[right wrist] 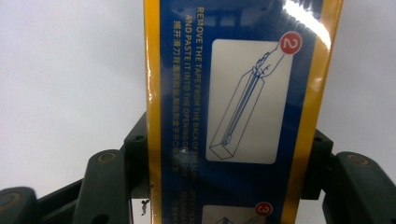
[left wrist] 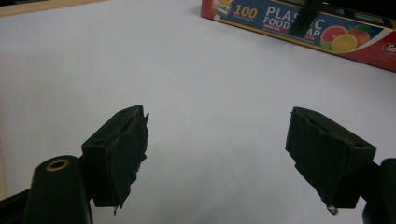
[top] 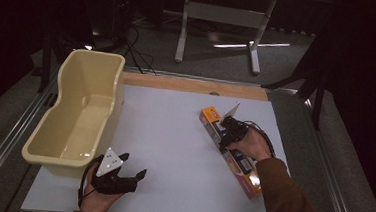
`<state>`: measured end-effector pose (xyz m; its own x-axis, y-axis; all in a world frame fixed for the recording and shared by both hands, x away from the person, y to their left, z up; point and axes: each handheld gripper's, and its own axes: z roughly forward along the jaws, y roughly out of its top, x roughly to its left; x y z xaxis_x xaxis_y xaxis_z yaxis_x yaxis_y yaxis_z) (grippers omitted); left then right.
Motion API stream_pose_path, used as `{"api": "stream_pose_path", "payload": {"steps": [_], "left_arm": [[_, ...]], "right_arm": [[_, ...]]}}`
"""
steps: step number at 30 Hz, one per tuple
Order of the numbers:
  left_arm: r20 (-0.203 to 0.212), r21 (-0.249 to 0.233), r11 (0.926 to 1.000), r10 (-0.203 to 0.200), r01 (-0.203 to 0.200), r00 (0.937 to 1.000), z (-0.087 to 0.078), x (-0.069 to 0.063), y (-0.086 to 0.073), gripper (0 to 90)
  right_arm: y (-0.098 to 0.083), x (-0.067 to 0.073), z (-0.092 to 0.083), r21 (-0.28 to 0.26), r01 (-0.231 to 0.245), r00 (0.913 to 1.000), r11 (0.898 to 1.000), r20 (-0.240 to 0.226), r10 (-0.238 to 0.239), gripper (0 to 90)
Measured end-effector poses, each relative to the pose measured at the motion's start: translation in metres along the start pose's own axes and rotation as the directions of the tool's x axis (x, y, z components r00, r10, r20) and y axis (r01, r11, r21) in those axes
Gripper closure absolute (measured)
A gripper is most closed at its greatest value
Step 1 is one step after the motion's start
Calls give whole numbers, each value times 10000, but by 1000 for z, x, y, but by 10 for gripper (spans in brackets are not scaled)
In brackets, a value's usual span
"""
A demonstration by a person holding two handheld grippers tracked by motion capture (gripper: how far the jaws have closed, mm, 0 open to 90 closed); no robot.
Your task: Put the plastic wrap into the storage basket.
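The wrap box (top: 230,151), a long carton of plastic food wrap with orange edges and a blue printed face, lies flat on the white table (top: 173,145), toward its right side, running slantwise from the far left to the near right. The right gripper (top: 228,130) sits over the box's far half, and its fingers (right wrist: 135,154) are closed against the box's two long sides; the right gripper view looks straight down the blue face, with its numbered drawings, between the two black fingers. The person's right hand (top: 253,143) holds this gripper from the near side, a brown sleeve behind it. Well apart, at the table's near left corner, the left gripper (top: 130,168) rests low in the left hand (top: 96,200), its fingers (left wrist: 123,149) spread wide with bare table between them, pointing toward the box. Just beyond it, along the table's left edge, stands a cream tub (top: 58,142), touching nothing else.
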<state>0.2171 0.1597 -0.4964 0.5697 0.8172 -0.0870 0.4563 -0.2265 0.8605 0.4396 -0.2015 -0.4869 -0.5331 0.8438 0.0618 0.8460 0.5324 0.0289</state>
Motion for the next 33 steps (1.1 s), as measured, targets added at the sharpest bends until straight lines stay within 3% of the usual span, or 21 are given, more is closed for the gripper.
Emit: {"api": "stream_pose_path", "payload": {"steps": [5,9,15,21,26,33], "left_arm": [[6,6,10000,-13,13,10000,0,0,0,206],[-32,13,10000,7,-7,10000,0,0,0,207],[-48,-8,10000,-26,26,10000,0,1,0,208],[-44,-14,10000,-21,21,10000,0,1,0,208],[-42,-16,10000,-32,32,10000,0,1,0,208],[-24,-13,10000,11,-11,10000,1,0,0,208]], "right_arm": [[1,4,-7,-407,-289,9970,9988,-728,259,395],[4,8,-14,-643,-540,9892,9965,-1395,446,395],[8,13,-24,-1040,-1000,9649,9895,-2528,709,394],[10,27,-35,-1715,-861,9558,9814,-2923,328,394],[13,39,-44,-2032,-876,9377,9752,-3472,119,394],[19,56,-60,-2437,-1044,8979,9642,-4399,-139,394]]}}
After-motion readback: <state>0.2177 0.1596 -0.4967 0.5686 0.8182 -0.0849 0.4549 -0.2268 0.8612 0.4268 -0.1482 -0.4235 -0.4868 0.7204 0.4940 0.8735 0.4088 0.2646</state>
